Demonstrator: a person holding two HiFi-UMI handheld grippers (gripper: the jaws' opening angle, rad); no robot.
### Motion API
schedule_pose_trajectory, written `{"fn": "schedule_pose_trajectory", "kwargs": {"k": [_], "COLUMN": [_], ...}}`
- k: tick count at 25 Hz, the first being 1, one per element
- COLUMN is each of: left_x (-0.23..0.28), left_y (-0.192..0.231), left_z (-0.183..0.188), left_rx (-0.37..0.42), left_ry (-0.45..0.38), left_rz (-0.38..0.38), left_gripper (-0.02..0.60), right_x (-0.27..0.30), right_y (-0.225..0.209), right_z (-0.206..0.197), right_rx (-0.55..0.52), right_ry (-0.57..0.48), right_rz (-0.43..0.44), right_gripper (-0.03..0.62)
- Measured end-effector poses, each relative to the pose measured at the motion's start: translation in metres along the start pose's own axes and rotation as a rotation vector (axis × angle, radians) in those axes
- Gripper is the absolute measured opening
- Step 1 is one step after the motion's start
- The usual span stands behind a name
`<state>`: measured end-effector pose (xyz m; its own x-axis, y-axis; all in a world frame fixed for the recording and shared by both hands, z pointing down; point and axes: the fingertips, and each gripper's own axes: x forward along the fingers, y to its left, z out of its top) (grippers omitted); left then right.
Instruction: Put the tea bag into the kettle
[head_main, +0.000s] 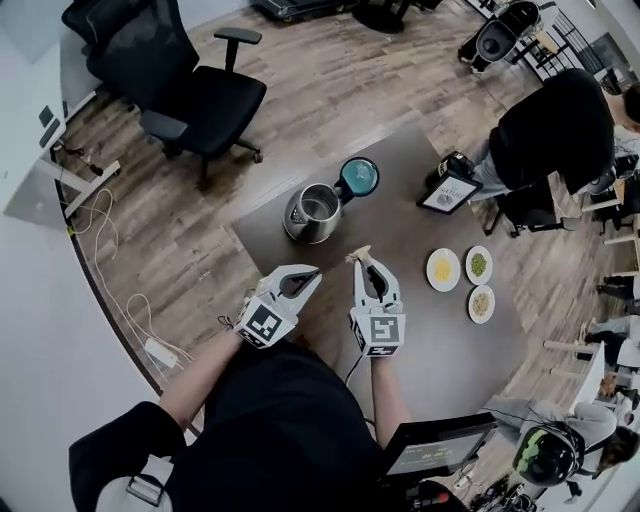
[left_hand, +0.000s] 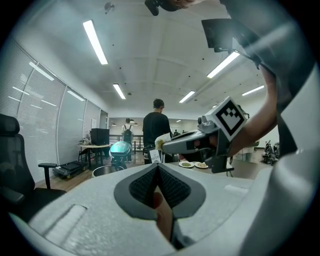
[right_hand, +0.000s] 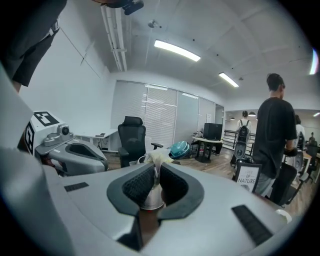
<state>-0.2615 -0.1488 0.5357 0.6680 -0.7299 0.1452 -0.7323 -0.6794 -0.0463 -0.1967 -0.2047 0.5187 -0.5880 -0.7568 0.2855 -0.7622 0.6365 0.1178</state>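
The steel kettle (head_main: 312, 213) stands on the dark table (head_main: 440, 345) with its teal lid (head_main: 358, 177) swung open. My right gripper (head_main: 362, 262) is shut on a pale tea bag (head_main: 357, 255), held above the table a short way in front of the kettle. In the right gripper view the tea bag (right_hand: 156, 161) sticks up between the pads of the right gripper (right_hand: 155, 169), and the kettle (right_hand: 150, 199) shows below it. My left gripper (head_main: 311, 273) hovers beside it on the left, shut and empty, and the left gripper view shows the left gripper's (left_hand: 158, 169) pads meeting.
Three small plates (head_main: 443, 269) (head_main: 479, 264) (head_main: 481, 303) with food sit on the table's right side. A framed sign (head_main: 450, 190) stands behind them. A person in black (head_main: 555, 125) is at the far right. An office chair (head_main: 190, 95) stands beyond the table.
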Motion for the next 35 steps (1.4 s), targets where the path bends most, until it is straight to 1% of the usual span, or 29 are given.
{"fn": "schedule_pose_trajectory", "kwargs": {"k": [4, 11, 22, 27, 30, 35], "left_x": [-0.008, -0.013, -0.022, -0.021, -0.023, -0.030], "left_y": [-0.001, 0.006, 0.008, 0.009, 0.008, 0.008], "left_z": [-0.006, -0.004, -0.007, -0.005, -0.007, -0.008], "left_rx": [0.001, -0.005, -0.020, -0.025, -0.029, -0.042], "left_ry": [0.000, -0.003, 0.002, -0.003, 0.005, 0.010], "left_rz": [0.008, 0.032, 0.056, 0.050, 0.049, 0.073], "left_gripper": [0.003, 0.003, 0.003, 0.003, 0.003, 0.003], "right_x": [0.019, 0.057, 0.087, 0.100, 0.107, 0.110], "right_y": [0.007, 0.003, -0.003, -0.001, 0.004, 0.012], "right_z": [0.010, 0.042, 0.099, 0.125, 0.121, 0.092], "right_rx": [-0.028, -0.009, -0.047, -0.052, -0.049, -0.059], "right_ry": [-0.017, -0.068, -0.158, -0.195, -0.181, -0.109], "right_rz": [0.049, 0.101, 0.116, 0.123, 0.135, 0.164], "right_gripper": [0.038, 0.038, 0.038, 0.038, 0.038, 0.038]}}
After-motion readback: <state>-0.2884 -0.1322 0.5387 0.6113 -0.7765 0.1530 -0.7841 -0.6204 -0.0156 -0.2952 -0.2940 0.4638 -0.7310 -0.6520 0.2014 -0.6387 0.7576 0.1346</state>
